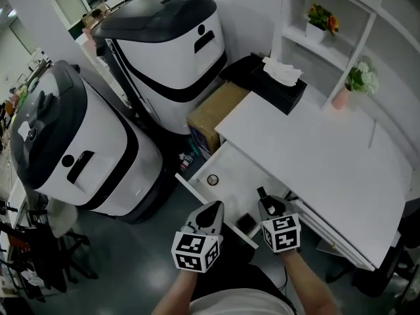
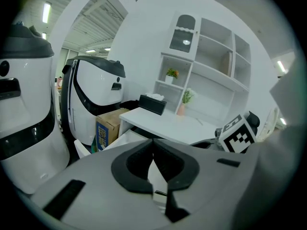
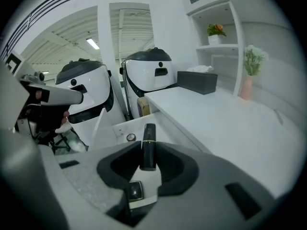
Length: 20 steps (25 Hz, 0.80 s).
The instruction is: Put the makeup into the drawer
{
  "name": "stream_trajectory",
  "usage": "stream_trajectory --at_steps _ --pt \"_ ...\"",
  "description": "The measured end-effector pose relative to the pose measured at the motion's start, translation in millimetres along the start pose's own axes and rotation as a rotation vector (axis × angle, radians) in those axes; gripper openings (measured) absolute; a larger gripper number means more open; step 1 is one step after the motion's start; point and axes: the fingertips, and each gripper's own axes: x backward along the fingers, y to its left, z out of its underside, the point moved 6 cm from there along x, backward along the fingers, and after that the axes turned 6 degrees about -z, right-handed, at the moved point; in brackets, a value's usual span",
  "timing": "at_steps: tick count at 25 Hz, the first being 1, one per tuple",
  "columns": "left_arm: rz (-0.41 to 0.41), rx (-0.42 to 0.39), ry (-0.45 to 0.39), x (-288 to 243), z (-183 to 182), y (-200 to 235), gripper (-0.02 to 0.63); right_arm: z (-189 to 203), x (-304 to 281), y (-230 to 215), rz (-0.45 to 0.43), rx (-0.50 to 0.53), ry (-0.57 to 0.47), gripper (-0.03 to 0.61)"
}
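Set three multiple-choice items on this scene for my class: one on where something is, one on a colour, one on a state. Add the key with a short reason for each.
1. Where is the tissue box?
A. in the drawer
B. on the white desk
C. on the floor

2. What colour is the tube in the right gripper?
A. black
B. red
C. white

3. The drawer is:
A. shut
B. lifted onto the desk
C. pulled open

Key: B, the box sits at a corner of the desk top; A, the tube between the jaws is black with a thin gold band; C, the drawer's white inside shows below the desk edge.
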Motion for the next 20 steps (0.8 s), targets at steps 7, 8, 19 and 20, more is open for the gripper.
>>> stream_trajectory --at_steps 7,8,19,20 --pt "-0.033 0.043 0.016 -15 -1 34 0.005 -2 -45 4 -0.025 0.039 0.085 0.1" --pt "-0.037 0.048 0.021 -17 -1 39 0.005 -2 -52 5 -0.03 0.049 0.098 0.1" --pt "-0.057 0.089 0.071 -39 3 82 0.005 4 -128 15 -0.081 0.144 0.247 0.1" --pt "-0.056 0.092 0.078 -40 4 84 0.005 5 -134 16 -0.082 0.152 0.26 0.1"
